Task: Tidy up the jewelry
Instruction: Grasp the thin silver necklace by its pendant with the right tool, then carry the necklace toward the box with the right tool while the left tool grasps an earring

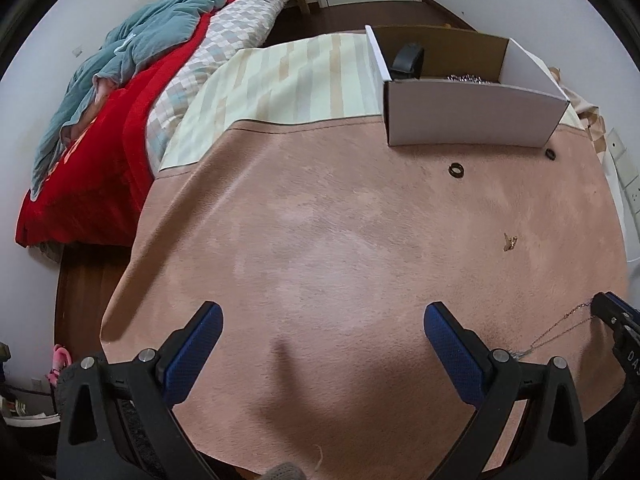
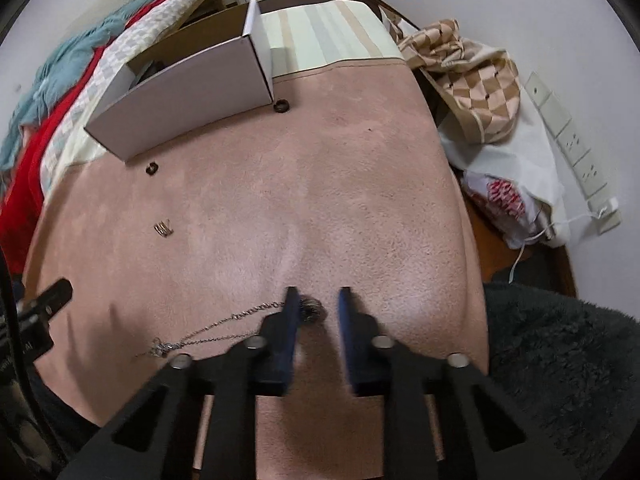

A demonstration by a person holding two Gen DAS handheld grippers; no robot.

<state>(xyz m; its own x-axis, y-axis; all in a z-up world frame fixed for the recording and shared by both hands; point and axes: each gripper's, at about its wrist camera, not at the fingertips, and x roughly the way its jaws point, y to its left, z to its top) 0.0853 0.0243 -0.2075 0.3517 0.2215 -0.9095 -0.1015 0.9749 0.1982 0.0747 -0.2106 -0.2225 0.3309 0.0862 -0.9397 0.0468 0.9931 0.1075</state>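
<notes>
Across the whole middle of both views spreads a pink suede-like cloth (image 1: 340, 240) that covers the surface, with a pale striped cloth (image 1: 296, 80) under it along the far edge. On the left lies a bed with a red blanket (image 1: 100, 152) and a teal quilt (image 1: 152, 32); white walls and a dark wooden floor close the room. By the right edge, in the right wrist view, sit a checkered fabric bag (image 2: 464, 80), a white plastic bag (image 2: 516, 184) and a row of wall sockets (image 2: 576, 152).

At the far edge stands one open white cardboard box (image 1: 472, 116). Its front wall hides most of the inside; only a dark rounded object (image 1: 408, 62) and a strip of something silvery (image 1: 468, 78) show above it, too little to name. Two dark rings lie just before the box: one (image 1: 455, 169) toward its middle, one (image 1: 551, 153) at its right corner. One small gold piece (image 1: 510, 242) rests further toward the near edge, too small to make out its form. One silver chain necklace (image 2: 224, 326) trails over the cloth near the near edge, its knotted end (image 2: 160, 348) to the left and its round pendant (image 2: 312, 308) between the right gripper's fingers.

The left gripper (image 1: 324, 324) hovers over bare cloth with its blue pads wide apart. The right gripper (image 2: 318, 312), blurred, has its fingers narrowly apart on either side of the pendant, which sits against the left one; I cannot tell whether it touches the right one.
</notes>
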